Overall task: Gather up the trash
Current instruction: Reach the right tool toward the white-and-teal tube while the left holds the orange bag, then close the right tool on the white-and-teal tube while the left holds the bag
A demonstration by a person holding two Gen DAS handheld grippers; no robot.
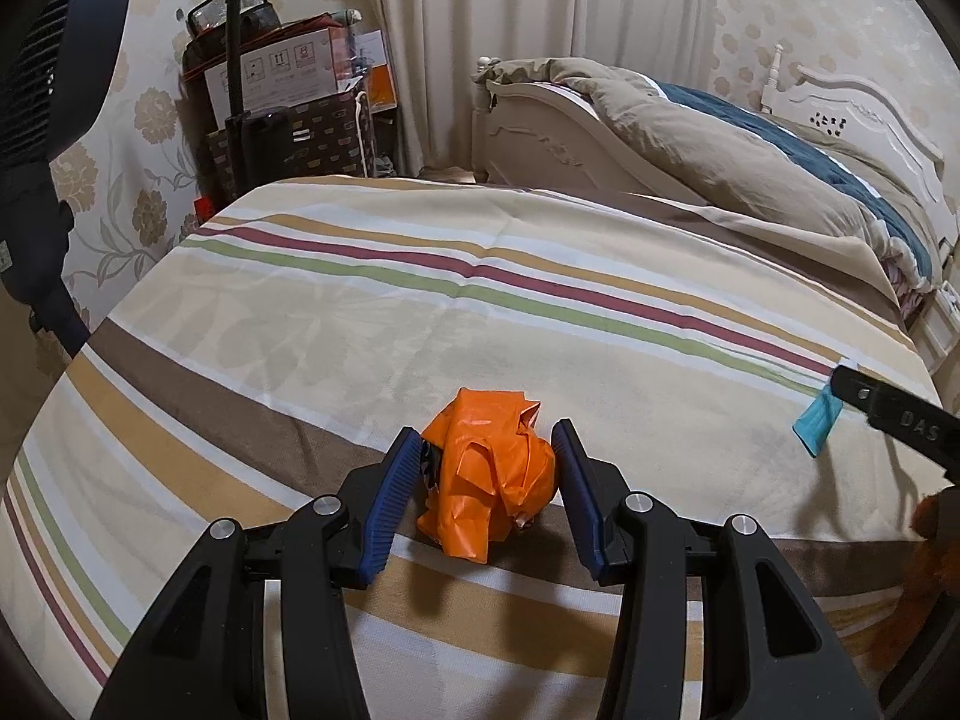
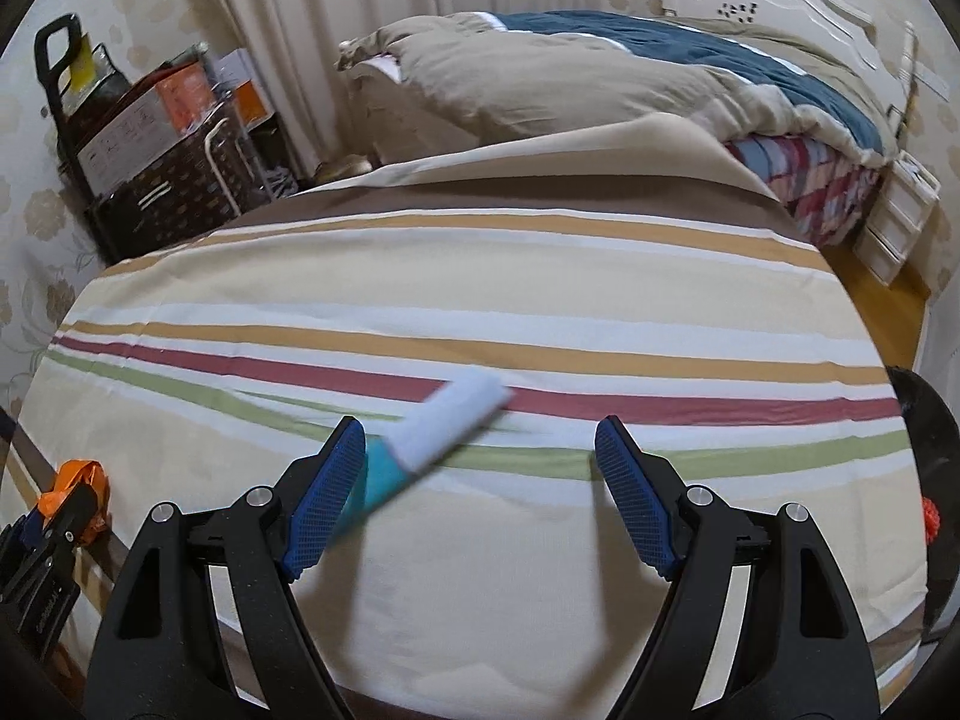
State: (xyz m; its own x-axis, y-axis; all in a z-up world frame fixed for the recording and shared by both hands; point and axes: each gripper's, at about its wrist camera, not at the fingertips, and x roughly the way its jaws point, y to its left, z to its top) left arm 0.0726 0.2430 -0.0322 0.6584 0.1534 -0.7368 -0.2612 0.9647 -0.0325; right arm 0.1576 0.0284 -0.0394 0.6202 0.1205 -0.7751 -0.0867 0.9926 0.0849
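Observation:
A crumpled orange plastic wrapper (image 1: 486, 480) sits between the blue pads of my left gripper (image 1: 486, 432), just above the striped bed cover (image 1: 420, 312). Both pads press against it, so the gripper is shut on it. The same wrapper (image 2: 75, 480) shows at the left gripper's tip in the right wrist view. A pale blue and teal packet (image 2: 432, 432) lies on the cover, blurred, touching the left fingertip (image 2: 339, 462) of my right gripper (image 2: 480, 429). That gripper stands open with bare cover between its pads. The left wrist view shows the packet's teal end (image 1: 816, 423) beside the right gripper's finger (image 1: 888, 414).
A second bed (image 1: 690, 138) with a beige duvet and a blue blanket stands behind. A cart of boxes (image 1: 288, 96) is at the back left by the curtain (image 1: 540, 30). White drawers (image 2: 894, 222) sit on the wood floor at the right. A black round object (image 2: 930, 480) is at the right edge.

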